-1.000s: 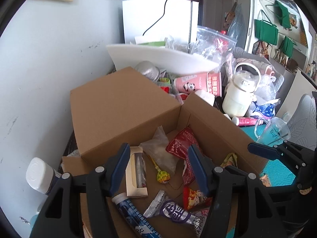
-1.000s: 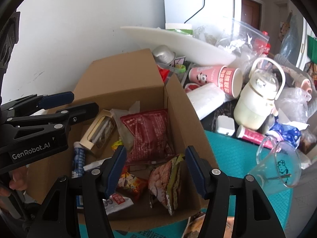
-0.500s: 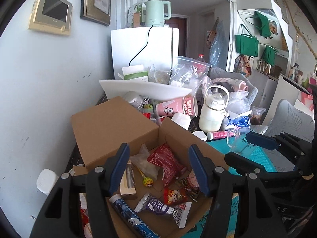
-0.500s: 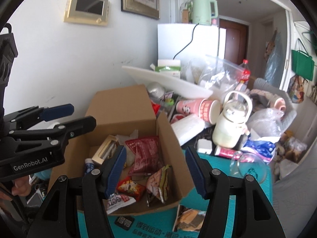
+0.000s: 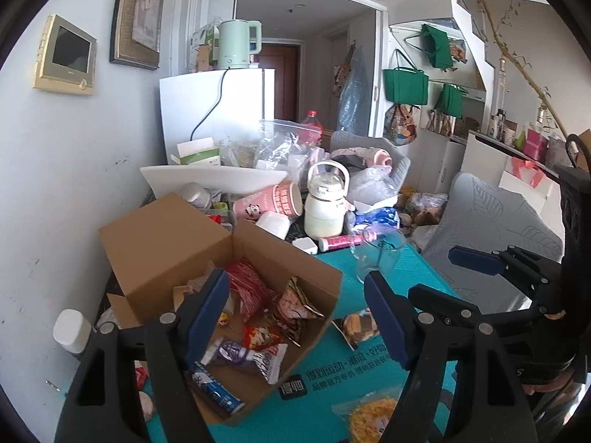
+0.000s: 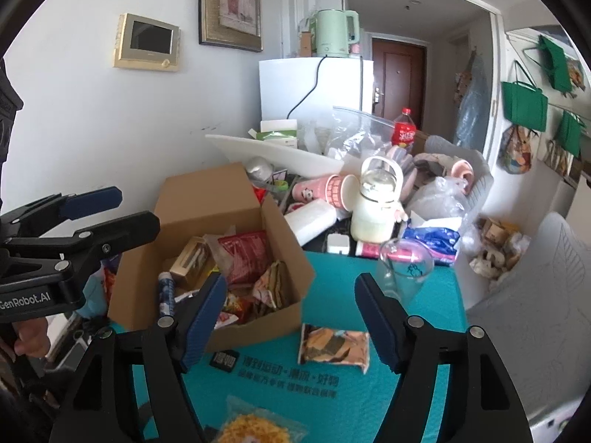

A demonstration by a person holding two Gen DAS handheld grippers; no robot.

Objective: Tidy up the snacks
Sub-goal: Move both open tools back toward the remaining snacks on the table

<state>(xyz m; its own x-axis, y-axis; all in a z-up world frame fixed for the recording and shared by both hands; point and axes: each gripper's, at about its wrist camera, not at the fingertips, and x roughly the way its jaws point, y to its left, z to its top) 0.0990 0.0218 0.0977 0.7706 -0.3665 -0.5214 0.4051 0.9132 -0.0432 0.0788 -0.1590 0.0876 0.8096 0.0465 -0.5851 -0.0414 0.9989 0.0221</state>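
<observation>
blue-padded left hand-held gripper (image 5: 295, 317) and right hand-held gripper (image 6: 290, 317) just widened, empty (touching nothing).

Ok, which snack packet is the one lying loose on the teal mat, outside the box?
Start at the open cardboard box on the teal mat. Just past its near right corner lies a flat rectangular packet, clear of the box. Its orange and dark printed front and pale edges distinguish it from the clear bag of yellow snacks nearer the camera.
</observation>
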